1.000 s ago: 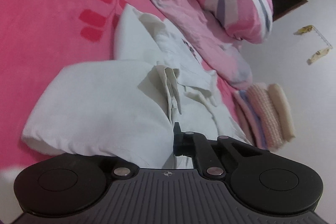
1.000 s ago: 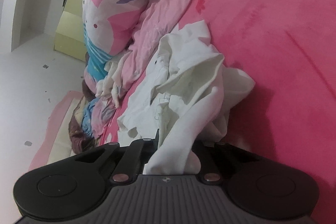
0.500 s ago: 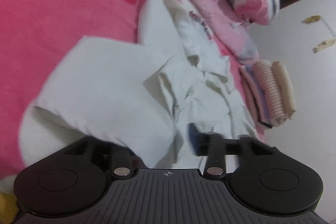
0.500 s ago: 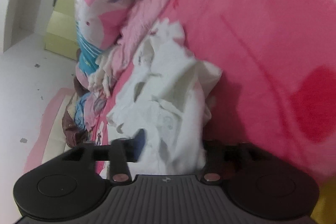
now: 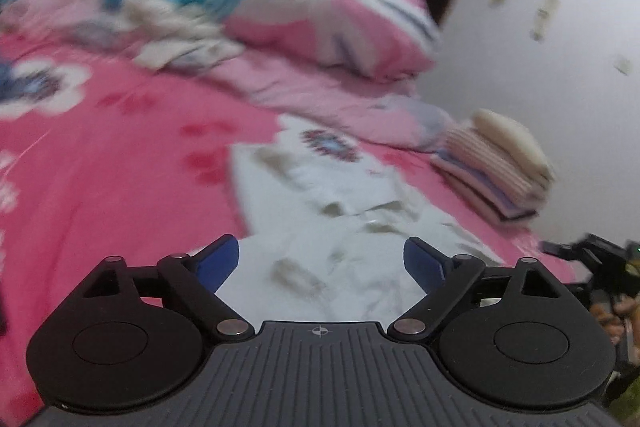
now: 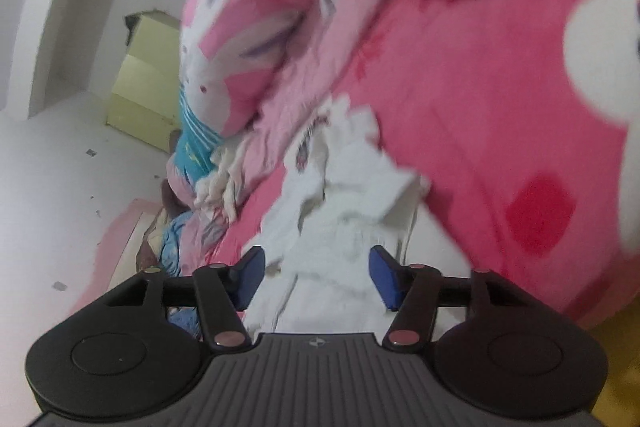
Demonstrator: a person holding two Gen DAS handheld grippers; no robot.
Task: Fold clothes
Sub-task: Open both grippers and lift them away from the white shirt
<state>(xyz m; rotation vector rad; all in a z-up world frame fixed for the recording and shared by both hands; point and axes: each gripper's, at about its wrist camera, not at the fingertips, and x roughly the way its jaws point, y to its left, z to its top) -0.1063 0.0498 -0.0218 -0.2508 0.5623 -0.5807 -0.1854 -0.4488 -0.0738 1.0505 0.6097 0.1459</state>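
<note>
We see a big bed (image 5: 120,187) with a bright pink blanket that has red and white shapes on it. A pink and white quilt (image 5: 340,27) is bunched up at its edge. The floor (image 6: 60,167) is white with a few small specks. The wall (image 6: 48,7) is white too. A pale yellow box (image 6: 144,87) stands on the floor beside it.

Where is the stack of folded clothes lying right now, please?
In the left wrist view the stack of folded clothes sits at the right, on the edge of the pink bedspread, just beyond the white garment.
</note>
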